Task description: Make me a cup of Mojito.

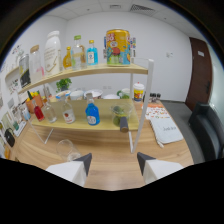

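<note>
My gripper point(113, 161) hangs open over the wooden table point(110, 165) with nothing between its two white fingers point(79, 165). Beside the left finger stands an empty clear glass point(66, 148). Beyond the fingers is a two-level wooden shelf point(100, 71). On its lower board stand a blue-liquid bottle point(92, 113), a clear bottle with a red label point(68, 114), a red bottle point(39, 113) and a glass jar holding green leaves point(120, 115). The top board carries a white jug point(52, 50), a yellow bottle point(67, 58), a clear bottle point(78, 52), a small blue bottle point(92, 53) and a colourful can point(117, 47).
A white shelf post point(141, 107) rises just beyond the right finger. Printed papers point(164, 126) lie on the table to the right, with a dark chair point(206, 125) past them. More jars and a small plant point(63, 84) sit behind the shelf. A dark door point(201, 75) is on the far right wall.
</note>
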`<state>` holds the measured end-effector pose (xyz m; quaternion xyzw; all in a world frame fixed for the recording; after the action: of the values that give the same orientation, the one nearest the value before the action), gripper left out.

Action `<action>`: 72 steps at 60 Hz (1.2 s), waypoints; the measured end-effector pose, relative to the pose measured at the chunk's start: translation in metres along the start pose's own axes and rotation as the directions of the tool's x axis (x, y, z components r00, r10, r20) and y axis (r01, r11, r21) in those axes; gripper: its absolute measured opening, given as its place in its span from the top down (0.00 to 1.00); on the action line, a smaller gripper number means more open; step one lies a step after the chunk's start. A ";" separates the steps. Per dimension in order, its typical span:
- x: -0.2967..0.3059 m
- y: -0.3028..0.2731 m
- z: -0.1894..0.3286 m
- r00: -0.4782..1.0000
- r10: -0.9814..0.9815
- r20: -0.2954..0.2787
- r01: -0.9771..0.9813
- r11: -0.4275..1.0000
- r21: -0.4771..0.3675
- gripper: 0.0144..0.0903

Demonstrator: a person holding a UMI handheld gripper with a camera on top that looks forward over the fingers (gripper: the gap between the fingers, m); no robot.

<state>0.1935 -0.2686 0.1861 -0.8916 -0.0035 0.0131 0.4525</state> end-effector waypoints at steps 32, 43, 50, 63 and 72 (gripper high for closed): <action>0.026 -0.053 0.100 0.999 0.023 0.034 -0.020 0.997 -0.077 0.60; 0.022 -0.046 0.106 0.999 0.017 0.050 -0.011 0.991 -0.130 0.93; 0.022 -0.045 0.107 0.999 0.011 0.049 -0.004 0.990 -0.140 0.95; 0.026 -0.050 0.100 0.999 0.008 0.037 -0.004 0.994 -0.106 0.97; 0.021 -0.063 0.077 0.999 0.027 0.039 -0.025 0.998 -0.050 0.98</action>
<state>0.2129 -0.1695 0.1910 -0.9022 -0.0012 0.0368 0.4297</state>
